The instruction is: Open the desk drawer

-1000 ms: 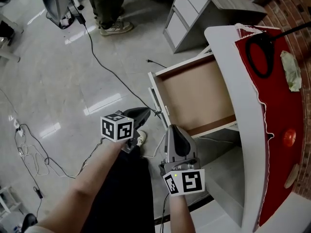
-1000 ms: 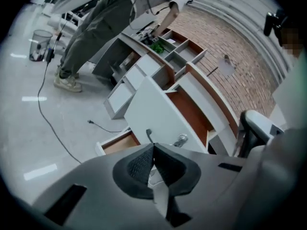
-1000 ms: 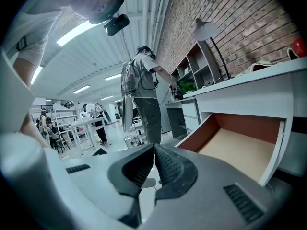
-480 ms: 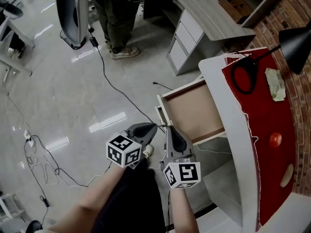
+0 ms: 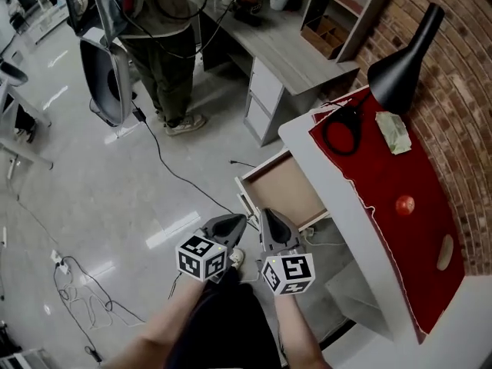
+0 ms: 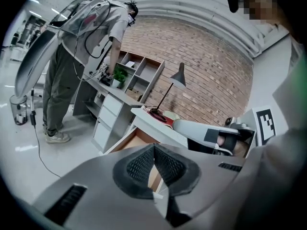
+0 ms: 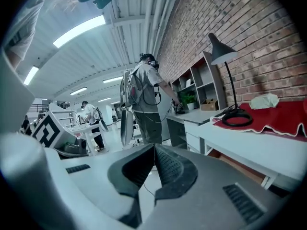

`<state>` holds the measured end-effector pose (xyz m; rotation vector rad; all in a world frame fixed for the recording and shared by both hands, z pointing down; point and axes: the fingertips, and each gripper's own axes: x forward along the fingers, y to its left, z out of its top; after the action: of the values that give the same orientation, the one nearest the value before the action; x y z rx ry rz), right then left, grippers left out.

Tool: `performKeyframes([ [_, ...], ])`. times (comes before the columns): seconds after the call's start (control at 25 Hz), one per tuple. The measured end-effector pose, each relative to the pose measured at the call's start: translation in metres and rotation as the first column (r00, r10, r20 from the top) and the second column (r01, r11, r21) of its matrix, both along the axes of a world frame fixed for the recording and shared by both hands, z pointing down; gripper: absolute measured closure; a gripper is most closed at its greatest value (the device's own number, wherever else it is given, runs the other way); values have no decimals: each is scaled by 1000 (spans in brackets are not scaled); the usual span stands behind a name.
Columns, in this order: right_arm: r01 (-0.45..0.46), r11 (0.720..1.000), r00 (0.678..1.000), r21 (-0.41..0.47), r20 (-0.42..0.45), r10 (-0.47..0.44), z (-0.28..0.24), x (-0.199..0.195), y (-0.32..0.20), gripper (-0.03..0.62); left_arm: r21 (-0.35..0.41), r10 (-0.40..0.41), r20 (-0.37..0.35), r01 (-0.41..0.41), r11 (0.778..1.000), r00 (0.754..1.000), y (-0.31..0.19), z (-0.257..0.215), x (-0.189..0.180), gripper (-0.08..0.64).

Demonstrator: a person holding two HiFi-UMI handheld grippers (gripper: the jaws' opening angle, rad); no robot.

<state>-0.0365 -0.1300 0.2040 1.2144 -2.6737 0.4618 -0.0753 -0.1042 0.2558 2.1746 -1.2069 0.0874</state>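
Desk drawer: centre of the head view, pulled well out of the white desk, its brown interior bare.

Left gripper: lower centre, just left of the right one. Jaws together, nothing between them; its own view shows the drawer beyond the closed tips.

Right gripper: lower centre, tip near the drawer's front corner. Jaws together, nothing held.

Desk top, right side: red cloth bearing a black lamp, a crumpled pale rag and a small red ball.

Upper centre: grey desk with drawers.

Upper left: a standing person.

Left side: black cable trailing across the glossy floor.
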Motion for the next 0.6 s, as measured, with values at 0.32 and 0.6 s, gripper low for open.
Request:
performKeyframes([
  [0.32,-52,997,998,59,22,50,-62,36,-10,574,45,90,3,-90,995,996,-10,-55,38,549],
  [0.6,-136,985,991,101,24,135,-101,82,-5,574,128,175,33,-178,976,984,-14,-106,82,549],
])
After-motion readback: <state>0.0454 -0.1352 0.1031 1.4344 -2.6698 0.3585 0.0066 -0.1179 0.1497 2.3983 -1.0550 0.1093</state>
